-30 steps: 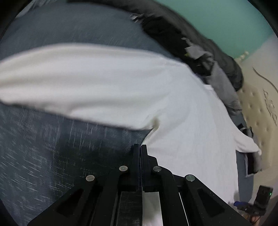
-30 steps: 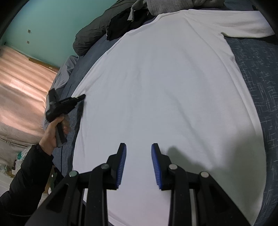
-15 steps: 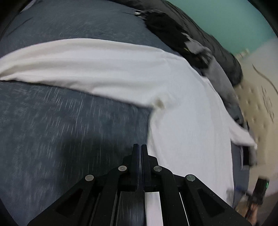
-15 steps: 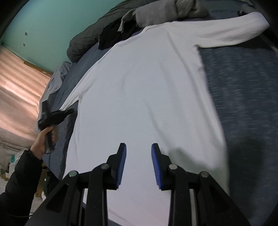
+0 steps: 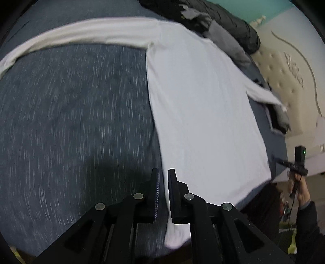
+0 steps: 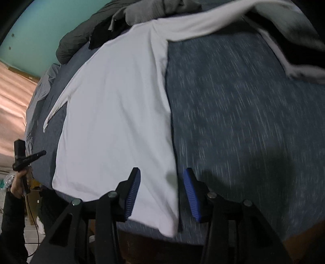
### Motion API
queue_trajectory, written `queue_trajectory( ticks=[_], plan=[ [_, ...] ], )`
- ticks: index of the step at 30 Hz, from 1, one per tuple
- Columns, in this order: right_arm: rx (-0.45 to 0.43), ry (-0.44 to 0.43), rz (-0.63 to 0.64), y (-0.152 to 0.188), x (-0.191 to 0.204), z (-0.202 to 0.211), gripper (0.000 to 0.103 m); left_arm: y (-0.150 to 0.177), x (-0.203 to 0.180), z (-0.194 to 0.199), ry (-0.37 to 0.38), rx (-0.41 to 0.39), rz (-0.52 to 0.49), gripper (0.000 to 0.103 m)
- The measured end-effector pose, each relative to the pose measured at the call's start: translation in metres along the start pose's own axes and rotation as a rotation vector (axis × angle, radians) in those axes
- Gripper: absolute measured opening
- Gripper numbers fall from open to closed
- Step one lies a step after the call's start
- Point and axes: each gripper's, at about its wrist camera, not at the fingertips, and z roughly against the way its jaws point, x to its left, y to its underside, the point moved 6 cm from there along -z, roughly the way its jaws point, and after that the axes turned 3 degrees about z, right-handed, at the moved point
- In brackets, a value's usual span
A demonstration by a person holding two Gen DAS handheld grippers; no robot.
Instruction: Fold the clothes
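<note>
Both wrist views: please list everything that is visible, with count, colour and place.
shirt: 1, white, long sleeves, spread flat on the bed
bed cover: 1, blue-grey, under the shirt
clothes: a pile, grey and black, beyond the shirt's collar end
wall: teal, behind the pile
headboard: 1, cream, right side of the left view
device: 1, black, beside the bed
hand: 1, dark sleeve, holding the device
left tool: black, slightly open, at the shirt's hem edge
right tool: black, blue pads, open, astride the shirt's side edge
</note>
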Motion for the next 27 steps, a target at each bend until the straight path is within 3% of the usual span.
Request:
queue_trajectory(
  ticks=[9,19,22,25,27],
  plan=[
    [0.087,-0.013,-0.001,0.045,0.003,-0.021,0.045,0.057,0.005,-0.016,-0.007,0.121,0.01,0.019],
    [0.089,-0.027,-0.009,0.056,0.007,-0.024,0.043,0.078,-0.009,-0.027,0.04,0.138,-0.005,0.025],
    [0.092,-0.027,-0.009,0.056,0.007,-0.027,0.035,0.081,-0.009,-0.033,0.036,0.147,-0.009,0.025],
    [0.088,-0.025,0.001,0.055,0.008,-0.029,0.016,0.08,-0.011,-0.038,0.019,0.148,-0.032,0.023],
    [0.086,-0.024,0.007,0.055,0.009,-0.031,0.006,0.079,-0.013,-0.04,0.017,0.15,-0.044,0.011]
  ],
)
